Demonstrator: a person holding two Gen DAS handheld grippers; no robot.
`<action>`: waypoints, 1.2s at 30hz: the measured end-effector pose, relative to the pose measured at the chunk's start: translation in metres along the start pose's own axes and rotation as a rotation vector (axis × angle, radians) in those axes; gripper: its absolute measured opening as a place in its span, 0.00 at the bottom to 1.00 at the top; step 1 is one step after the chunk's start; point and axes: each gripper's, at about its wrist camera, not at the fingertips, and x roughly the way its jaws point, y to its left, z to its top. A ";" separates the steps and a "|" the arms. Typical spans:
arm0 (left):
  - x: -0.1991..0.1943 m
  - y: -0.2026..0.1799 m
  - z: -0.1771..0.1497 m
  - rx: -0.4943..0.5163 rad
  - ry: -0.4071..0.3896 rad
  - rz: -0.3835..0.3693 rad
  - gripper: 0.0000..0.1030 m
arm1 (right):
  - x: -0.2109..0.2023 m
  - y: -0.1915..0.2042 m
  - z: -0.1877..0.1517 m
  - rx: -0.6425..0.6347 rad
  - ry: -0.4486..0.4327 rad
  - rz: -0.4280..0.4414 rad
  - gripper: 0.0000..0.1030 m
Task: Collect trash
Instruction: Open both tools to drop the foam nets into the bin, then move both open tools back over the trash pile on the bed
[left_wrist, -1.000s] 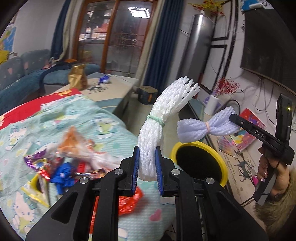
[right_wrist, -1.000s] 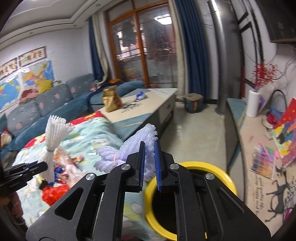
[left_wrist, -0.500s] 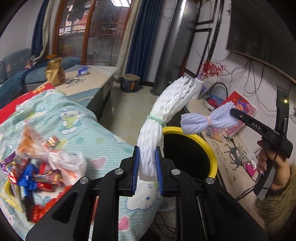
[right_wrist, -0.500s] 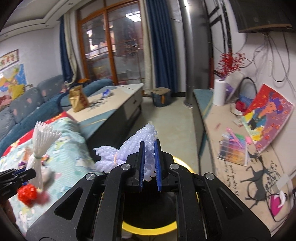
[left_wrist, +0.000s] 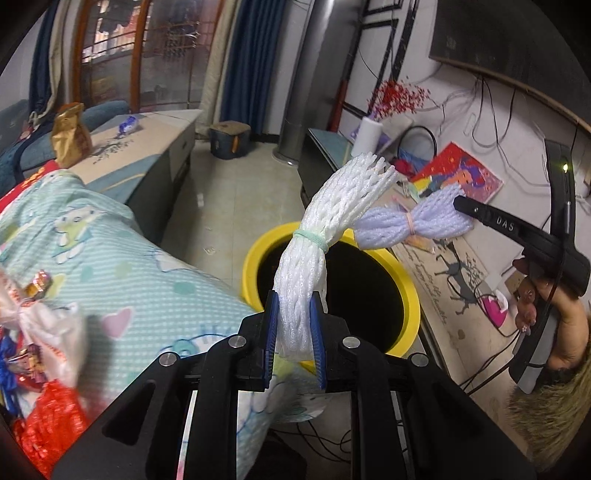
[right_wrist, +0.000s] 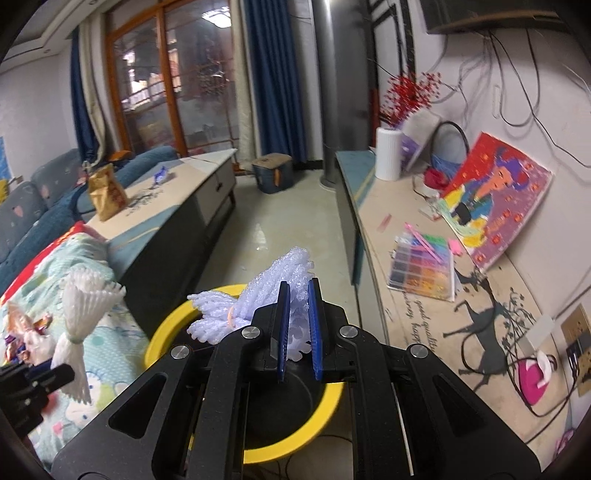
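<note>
My left gripper (left_wrist: 293, 325) is shut on a white foam net bundle (left_wrist: 325, 229) tied with a green band, held upright over the near rim of the yellow-rimmed black bin (left_wrist: 406, 291). My right gripper (right_wrist: 298, 317) is shut on a pale purple foam net bundle (right_wrist: 251, 306) tied with an orange band, held above the same bin (right_wrist: 166, 328). The right gripper and its purple bundle (left_wrist: 410, 221) show in the left wrist view; the white bundle (right_wrist: 81, 314) shows in the right wrist view.
A table with a teal cartoon cloth (left_wrist: 122, 266) lies left of the bin, with candy wrappers and a red net (left_wrist: 48, 417) on it. A low cabinet (right_wrist: 424, 266) with a bead box and painting runs along the right wall. A coffee table (right_wrist: 166, 206) stands behind.
Both grippers have moved right, away from the trash pile, and now hold their bundles over the bin. Both stay shut on their bundles.
</note>
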 end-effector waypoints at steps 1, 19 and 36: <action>0.003 -0.002 0.000 0.005 0.007 0.000 0.16 | 0.002 -0.002 -0.001 0.004 0.006 -0.004 0.06; 0.056 -0.012 0.006 0.002 0.044 -0.041 0.75 | 0.030 -0.007 -0.018 0.022 0.109 -0.011 0.31; -0.011 0.018 -0.004 -0.066 -0.097 0.081 0.93 | -0.010 0.042 -0.009 -0.030 -0.012 0.180 0.48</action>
